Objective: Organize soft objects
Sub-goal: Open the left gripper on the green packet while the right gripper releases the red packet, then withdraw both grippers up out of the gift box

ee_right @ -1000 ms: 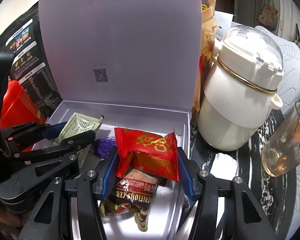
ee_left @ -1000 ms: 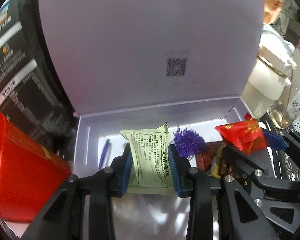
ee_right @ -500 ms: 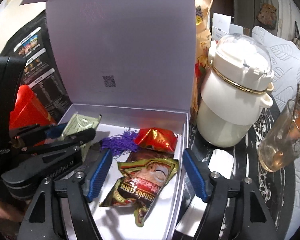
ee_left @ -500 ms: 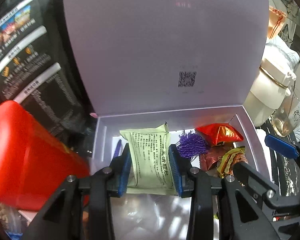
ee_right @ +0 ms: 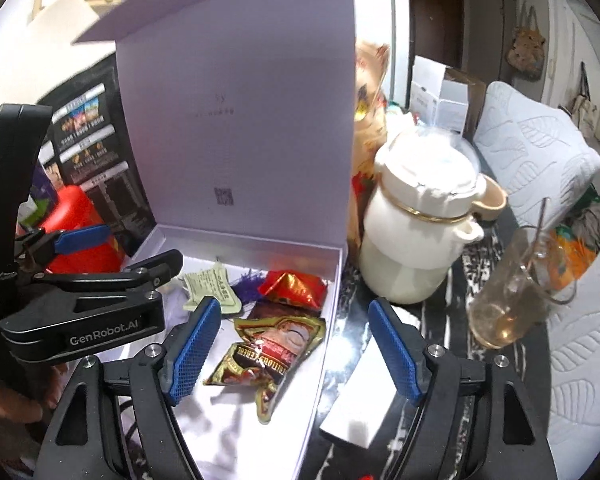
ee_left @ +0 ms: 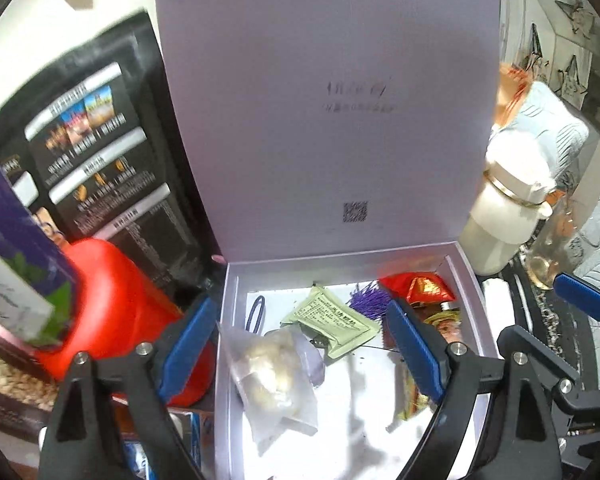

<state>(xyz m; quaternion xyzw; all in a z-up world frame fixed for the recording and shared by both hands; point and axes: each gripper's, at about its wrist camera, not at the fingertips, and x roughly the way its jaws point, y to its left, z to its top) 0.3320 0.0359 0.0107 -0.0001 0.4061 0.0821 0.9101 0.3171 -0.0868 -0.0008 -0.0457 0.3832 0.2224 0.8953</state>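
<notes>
A white gift box stands with its lid upright. Inside lie a pale green packet, a purple tassel, a red foil packet and a clear bag of beige lumps. My left gripper hovers above the box, its jaws opening, touching nothing. From the right wrist I see a gold-brown snack packet, the red foil packet and the green packet in the box. My right gripper is open above the snack packet. The left gripper shows at left.
A white lidded jar and a glass mug stand right of the box on a dark marbled top. A white card lies by the box's right wall. A red container, a black package and a purple carton crowd the left.
My left gripper has let go of the green packet, which now lies in the box. The right gripper dropped the red packet. Both grippers rose and drew back.
</notes>
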